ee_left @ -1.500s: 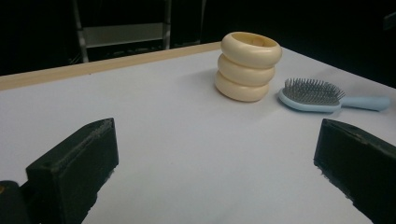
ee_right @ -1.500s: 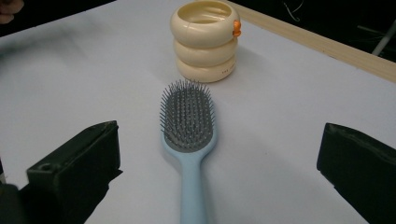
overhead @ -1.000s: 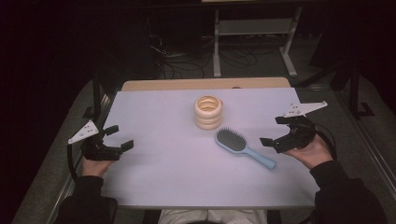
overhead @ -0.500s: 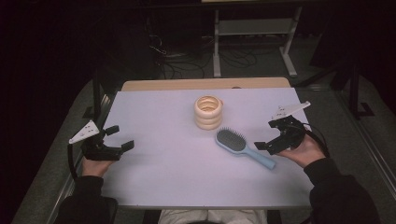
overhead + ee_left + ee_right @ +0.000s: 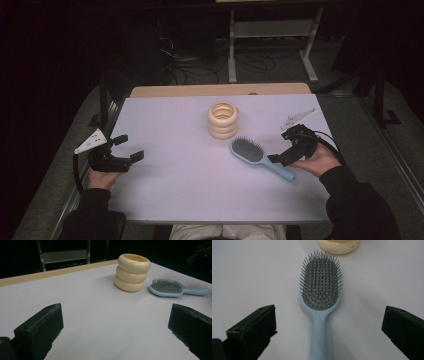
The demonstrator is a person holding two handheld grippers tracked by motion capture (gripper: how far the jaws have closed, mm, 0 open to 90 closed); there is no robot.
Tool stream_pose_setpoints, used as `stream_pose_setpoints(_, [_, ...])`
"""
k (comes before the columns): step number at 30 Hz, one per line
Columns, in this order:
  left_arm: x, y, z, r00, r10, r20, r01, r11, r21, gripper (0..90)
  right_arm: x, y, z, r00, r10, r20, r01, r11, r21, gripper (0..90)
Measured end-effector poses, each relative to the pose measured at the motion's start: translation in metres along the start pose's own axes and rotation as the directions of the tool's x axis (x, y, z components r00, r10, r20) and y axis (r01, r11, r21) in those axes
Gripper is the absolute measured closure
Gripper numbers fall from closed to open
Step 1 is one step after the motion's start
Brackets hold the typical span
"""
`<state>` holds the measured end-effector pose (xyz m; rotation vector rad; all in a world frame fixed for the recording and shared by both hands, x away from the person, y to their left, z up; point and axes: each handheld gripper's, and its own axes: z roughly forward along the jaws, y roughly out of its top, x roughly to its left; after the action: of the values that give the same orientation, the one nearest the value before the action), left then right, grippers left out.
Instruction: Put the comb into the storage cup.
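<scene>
We read the hairbrush (image 5: 261,158) as the thing in play: light blue paddle brush, bristles up, lying flat on the white worktop (image 5: 170,190) right of centre, just in front of the stack of cream rings (image 5: 222,120) and apart from it. The right hand-held gripper (image 5: 284,156) sits right at the handle end, jaws spread wide and clamped on nothing. In the right gripper view the hairbrush (image 5: 320,305) runs straight away from us: handle between the two jaws and centred, head at the far end, ring stack (image 5: 338,245) beyond it. So the long axis lines up with the gripper's line of sight and the jaws straddle the handle crosswise; we judge a short advance and a close would take the handle. The left hand-held gripper (image 5: 125,150) rests at the worktop's left edge, jaws also apart and empty, well away from the brush, so the right hand is clearly nearer. Writing: a small dark print on the bottom ring in the right gripper view, too small to read; no brand visible on the brush.
</scene>
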<state>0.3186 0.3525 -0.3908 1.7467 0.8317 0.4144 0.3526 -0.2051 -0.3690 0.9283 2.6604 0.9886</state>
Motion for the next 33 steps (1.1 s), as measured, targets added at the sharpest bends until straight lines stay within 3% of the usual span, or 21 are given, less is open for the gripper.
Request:
stream_pose_setpoints(17, [0.0, 0.0, 0.001, 1.0, 0.004, 0.002, -0.004, 1.0, 0.005, 0.0, 0.0, 0.003, 0.026, 0.9997, -0.022, -0.015, 0.023, 0.994, 0.107, 0.0])
stream_pose_setpoints(33, [0.0, 0.0, 0.002, 1.0, 0.005, 0.005, -0.005, 1.0, 0.009, 0.0, -0.004, 0.002, 0.048, 0.9997, -0.021, -0.016, 0.023, 0.978, 0.205, 0.0])
